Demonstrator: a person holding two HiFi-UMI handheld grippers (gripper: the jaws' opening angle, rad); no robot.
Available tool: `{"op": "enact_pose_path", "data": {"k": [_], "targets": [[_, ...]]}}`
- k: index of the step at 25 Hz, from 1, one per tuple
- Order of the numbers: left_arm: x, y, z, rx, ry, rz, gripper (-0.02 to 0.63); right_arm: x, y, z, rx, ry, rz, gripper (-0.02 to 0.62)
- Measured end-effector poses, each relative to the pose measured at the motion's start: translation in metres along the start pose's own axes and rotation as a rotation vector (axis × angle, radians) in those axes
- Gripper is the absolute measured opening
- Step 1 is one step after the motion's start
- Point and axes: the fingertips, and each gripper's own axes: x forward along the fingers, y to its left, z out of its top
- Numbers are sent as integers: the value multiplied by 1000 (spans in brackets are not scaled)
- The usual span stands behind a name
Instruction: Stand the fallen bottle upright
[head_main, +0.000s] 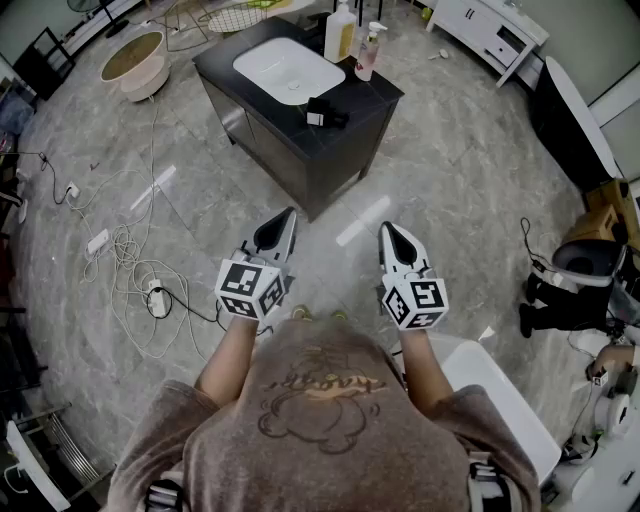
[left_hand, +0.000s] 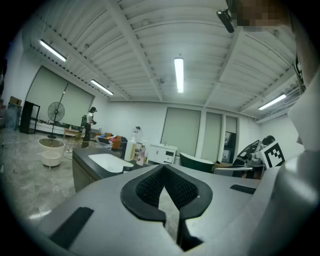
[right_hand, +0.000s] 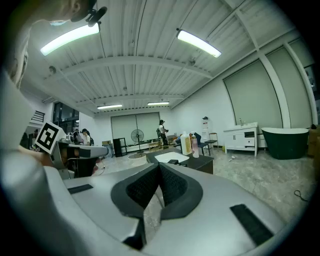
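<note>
A black vanity (head_main: 345, 130) with a white sink (head_main: 288, 67) stands ahead on the floor. At its back edge a pale yellow bottle (head_main: 340, 32) and a pink pump bottle (head_main: 368, 50) stand upright. A small dark item (head_main: 322, 112) lies on the countertop in front of the sink. My left gripper (head_main: 285, 216) and right gripper (head_main: 390, 231) hover side by side over the floor, well short of the vanity. Both are shut and hold nothing. In the left gripper view the left gripper (left_hand: 164, 167) points past the bottles (left_hand: 130, 149). In the right gripper view the right gripper (right_hand: 159, 165) points toward the vanity (right_hand: 200, 162).
Cables and power strips (head_main: 130, 262) sprawl over the floor at left. A round basin (head_main: 133, 62) sits at far left, a white cabinet (head_main: 490, 35) at top right, and a white tub (head_main: 500, 400) beside me at lower right. Dark equipment (head_main: 575, 275) stands at right.
</note>
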Motion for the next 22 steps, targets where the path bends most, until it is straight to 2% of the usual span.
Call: {"op": "enact_pose_path", "data": {"k": [6,10,16,22], "targets": [[-2,13,-1,2,-1,-12,15,5,15,-5,37,-26,25,-3],[-4,20,-8,-18,-3,-42,15,7,20,-15,32,-32,11,-3],[3,25,-5,-2,2,-77,15,18,25,-12,39,-40,-12,-3],[19,40,-4,1,0,-82,15,34,20,-19,53,-29,-24,-3]]}}
